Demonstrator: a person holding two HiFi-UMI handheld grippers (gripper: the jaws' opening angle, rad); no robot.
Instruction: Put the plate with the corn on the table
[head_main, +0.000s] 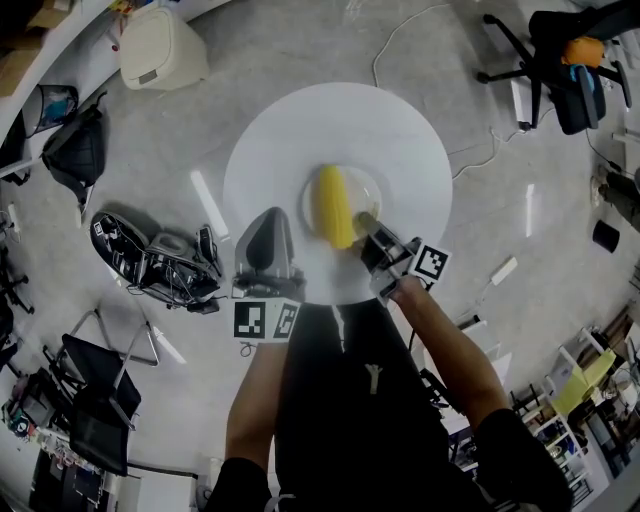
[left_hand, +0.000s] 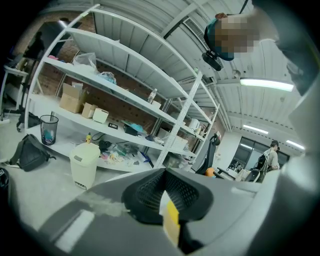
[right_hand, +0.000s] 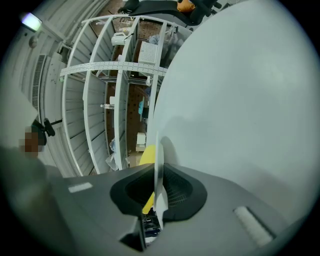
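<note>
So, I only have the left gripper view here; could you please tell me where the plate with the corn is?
Observer: The plate is over the middle of the round white table; I can't tell whether it touches.
Operator: Thanks, is anything holding it?
Observer: The right gripper is shut on its near right rim.
Operator: And where is my left gripper?
Observer: The left gripper hangs over the table's near left part, left of the plate.

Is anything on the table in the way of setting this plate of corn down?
Nothing visible. The round white table is bare around the plate, which the right gripper holds by its rim. The left gripper is beside the plate, not under it.
</note>
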